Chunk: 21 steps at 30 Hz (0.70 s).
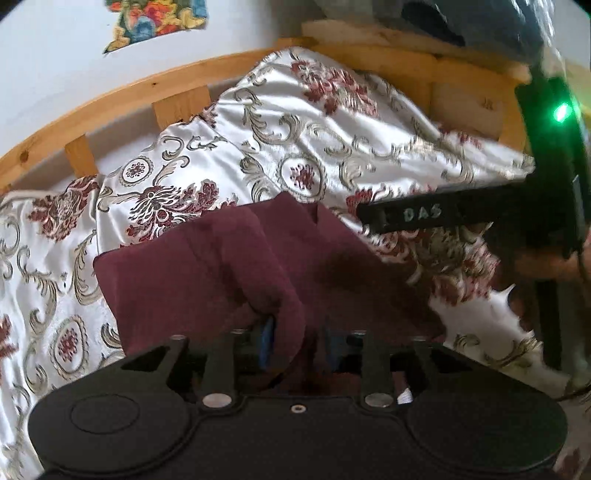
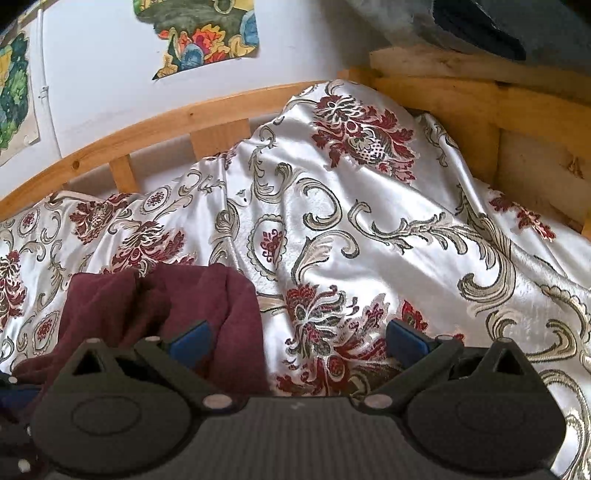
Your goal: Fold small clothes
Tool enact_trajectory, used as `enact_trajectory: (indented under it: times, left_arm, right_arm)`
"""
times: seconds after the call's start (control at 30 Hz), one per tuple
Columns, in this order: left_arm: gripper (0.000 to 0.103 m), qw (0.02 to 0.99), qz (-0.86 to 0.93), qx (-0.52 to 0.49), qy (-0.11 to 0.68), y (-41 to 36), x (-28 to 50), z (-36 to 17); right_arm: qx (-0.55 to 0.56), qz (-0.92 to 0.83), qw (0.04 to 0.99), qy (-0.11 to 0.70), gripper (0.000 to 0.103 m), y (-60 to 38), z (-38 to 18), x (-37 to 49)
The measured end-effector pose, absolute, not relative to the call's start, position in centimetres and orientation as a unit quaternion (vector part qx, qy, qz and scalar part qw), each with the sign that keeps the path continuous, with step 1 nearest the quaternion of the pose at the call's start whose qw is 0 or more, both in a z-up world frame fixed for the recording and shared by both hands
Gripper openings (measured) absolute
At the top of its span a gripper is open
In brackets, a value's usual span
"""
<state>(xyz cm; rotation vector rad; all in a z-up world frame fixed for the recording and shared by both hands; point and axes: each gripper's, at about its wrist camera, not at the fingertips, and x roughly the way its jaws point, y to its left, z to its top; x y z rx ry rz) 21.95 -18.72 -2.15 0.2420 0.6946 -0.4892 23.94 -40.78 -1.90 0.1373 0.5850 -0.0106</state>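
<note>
A dark maroon garment (image 1: 207, 273) lies crumpled on the floral satin bedspread (image 1: 280, 122). My left gripper (image 1: 299, 343) is shut on a fold of the maroon garment, which drapes over its blue pads and hides them mostly. The right gripper's black body (image 1: 424, 214), marked "DAS", shows in the left wrist view at right, above the bedspread. In the right wrist view, my right gripper (image 2: 299, 336) is open and empty, blue pads (image 2: 192, 338) wide apart. Its left finger hovers over the garment's right edge (image 2: 221, 299).
A wooden bed frame (image 2: 207, 110) with slats runs along the back and right side. A white wall with colourful pictures (image 2: 207, 33) is behind it. Dark bundled items (image 2: 480, 22) sit on the wooden ledge at top right. The bedspread (image 2: 369, 221) bulges toward the back.
</note>
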Motion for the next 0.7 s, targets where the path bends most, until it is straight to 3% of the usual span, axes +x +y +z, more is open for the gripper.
enact_trajectory:
  times: [0.03, 0.1, 0.27, 0.33, 0.53, 0.7]
  left_arm:
    - [0.062, 0.905, -0.244, 0.104, 0.333, -18.5, 21.7, -1.9]
    - [0.078, 0.905, -0.266, 0.084, 0.321, -18.1, 21.2, -1.5]
    - [0.087, 0.918, -0.265, 0.079, 0.283, -17.5, 19.1, 0.1]
    - [0.095, 0.927, -0.26, 0.069, 0.262, -16.9, 18.2, 1.0]
    - [0.101, 0.96, -0.158, 0.095, 0.212, -15.0, 15.8, 1.9]
    - [0.101, 0.955, -0.126, 0.128, 0.236, -14.1, 15.7, -0.2]
  right_arm:
    - [0.067, -0.005, 0.956, 0.287, 0.103, -40.6, -1.9, 24.1]
    - [0.068, -0.005, 0.956, 0.286, 0.103, -40.5, -1.9, 24.1]
    - [0.071, -0.017, 0.962, 0.264, 0.103, -40.3, -1.8, 23.6]
    - [0.076, -0.011, 0.964, 0.255, 0.103, -40.3, -1.7, 23.4]
    - [0.115, 0.064, 0.965, 0.227, 0.103, -39.2, -1.7, 22.7]
    - [0.152, 0.177, 0.943, 0.239, 0.103, -37.4, -2.4, 23.5]
